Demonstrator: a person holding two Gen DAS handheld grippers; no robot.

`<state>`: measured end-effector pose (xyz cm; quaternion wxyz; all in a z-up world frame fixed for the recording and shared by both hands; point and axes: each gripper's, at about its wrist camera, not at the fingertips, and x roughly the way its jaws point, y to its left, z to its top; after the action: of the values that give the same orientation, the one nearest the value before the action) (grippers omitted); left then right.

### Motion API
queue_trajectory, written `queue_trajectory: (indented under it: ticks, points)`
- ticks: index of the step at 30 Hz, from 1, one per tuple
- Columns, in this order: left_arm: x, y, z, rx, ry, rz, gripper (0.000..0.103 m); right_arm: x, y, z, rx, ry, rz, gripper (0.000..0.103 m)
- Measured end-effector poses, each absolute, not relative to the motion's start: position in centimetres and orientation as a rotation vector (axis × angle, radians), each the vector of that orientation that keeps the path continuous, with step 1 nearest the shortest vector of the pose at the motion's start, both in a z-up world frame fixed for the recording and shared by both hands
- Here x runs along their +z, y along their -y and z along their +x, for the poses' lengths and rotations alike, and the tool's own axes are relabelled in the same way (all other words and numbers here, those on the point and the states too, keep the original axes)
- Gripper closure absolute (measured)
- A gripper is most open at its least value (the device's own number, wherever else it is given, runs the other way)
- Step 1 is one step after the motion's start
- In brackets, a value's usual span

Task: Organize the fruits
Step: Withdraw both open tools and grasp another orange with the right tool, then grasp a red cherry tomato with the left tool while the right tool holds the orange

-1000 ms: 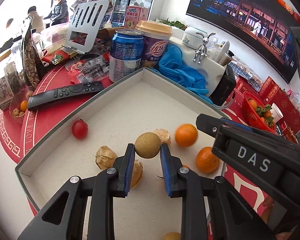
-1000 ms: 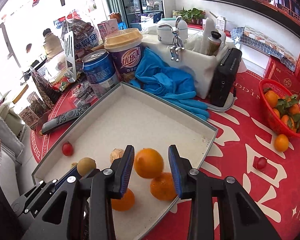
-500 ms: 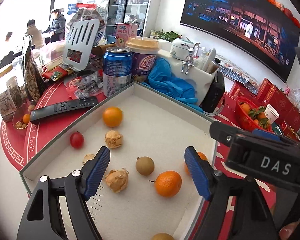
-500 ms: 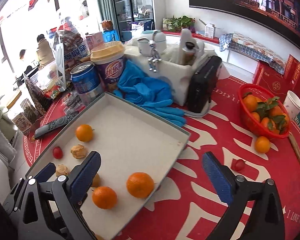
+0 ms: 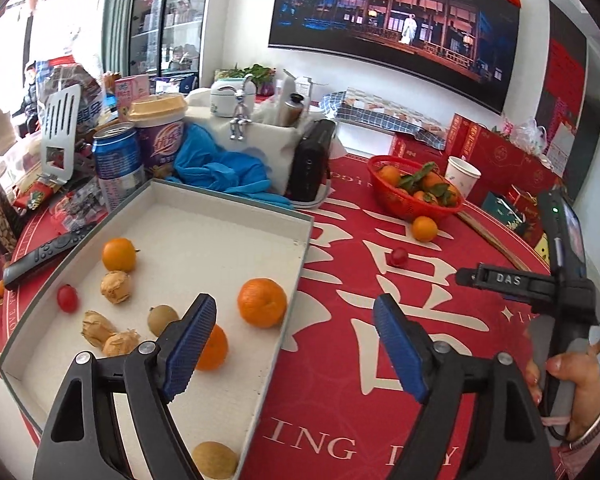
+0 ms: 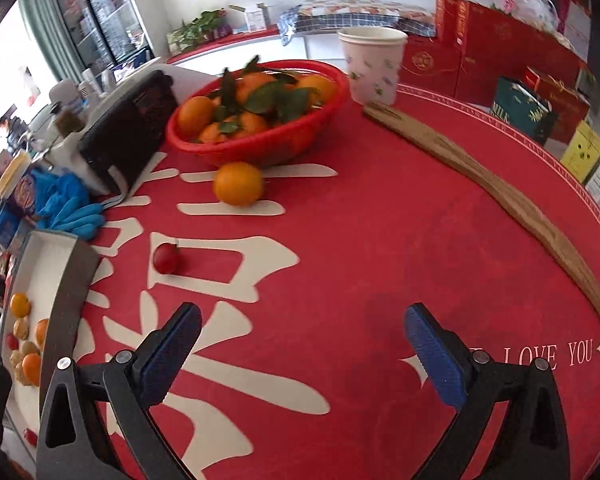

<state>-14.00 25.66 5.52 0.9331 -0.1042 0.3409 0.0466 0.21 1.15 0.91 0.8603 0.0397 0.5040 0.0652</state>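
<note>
Both grippers, left gripper (image 5: 296,346) and right gripper (image 6: 304,354), gape wide, holding nothing, above the red tablecloth (image 6: 380,240)

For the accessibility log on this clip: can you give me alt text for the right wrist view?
The open, empty right gripper hovers over a red tablecloth, facing a loose orange and a cherry tomato on the cloth. Behind them stand a red basket of leafy oranges and a paper cup; the white tray is at the left edge.
</note>
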Motion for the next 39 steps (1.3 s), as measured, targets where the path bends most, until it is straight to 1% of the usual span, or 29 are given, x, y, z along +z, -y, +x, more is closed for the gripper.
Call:
queue_trajectory:
  ticks: [3,11,12,13,14,15,16,18,19,20,25,27,30,35,39]
  points:
    - [5.2,-24.4,-13.7,0.066,-0.715,-0.183,0.019,0.2,-1.1,1.4,0.120,-1.050,0.077,0.001]
    - [4.1,-22.5,-13.0,0.035,-0.759,-0.125,0.019,-0.3,-5.5,5.6,0.146,-0.998,0.058,0.001]
    - [4.0,-22.3,-12.9,0.032,-0.762,-0.122,0.019,-0.3,-5.8,6.0,0.143,-0.993,0.056,0.003]
    - [3.9,-22.2,-12.8,0.030,-0.767,-0.119,0.019,-0.2,-6.3,6.2,0.139,-0.982,0.046,0.015]
    - [3.8,-22.1,-12.6,0.027,-0.773,-0.118,0.019,-0.1,-6.8,6.6,0.134,-0.973,0.026,0.029]
    - [3.7,-22.0,-12.5,0.023,-0.778,-0.118,0.019,-0.1,-7.1,6.9,0.131,-0.969,0.013,0.033]
    - [3.6,-21.9,-12.4,0.018,-0.784,-0.118,0.019,-0.1,-7.4,7.1,0.130,-0.966,0.009,0.034]
    - [3.3,-21.6,-12.3,0.011,-0.793,-0.117,0.019,-0.1,-7.7,7.2,0.118,-0.954,0.002,0.041]
    - [3.2,-21.5,-12.2,0.005,-0.797,-0.116,0.019,0.0,-7.7,7.0,0.126,-0.949,0.000,0.054]
    - [3.1,-21.4,-12.2,-0.001,-0.801,-0.113,0.019,0.0,-7.7,6.9,0.132,-0.947,-0.004,0.060]
    - [2.9,-20.5,-12.3,-0.022,-0.804,-0.077,0.019,0.2,-5.1,4.1,0.175,-0.971,0.035,0.060]
    - [2.8,-20.2,-12.1,-0.033,-0.803,-0.074,0.019,0.3,-3.2,1.7,0.194,-0.985,0.053,0.060]
    - [2.5,-19.7,-10.9,-0.040,-0.849,-0.078,0.019,0.4,-0.5,-2.2,0.198,-0.983,0.043,0.060]
    - [2.2,-17.7,-6.9,-0.046,-0.909,-0.058,0.019,0.8,2.9,-6.7,0.205,-0.943,0.032,0.060]
    - [1.6,-15.3,-3.0,0.003,-0.911,0.052,0.023,1.1,4.2,-6.8,0.230,-0.933,0.067,0.060]
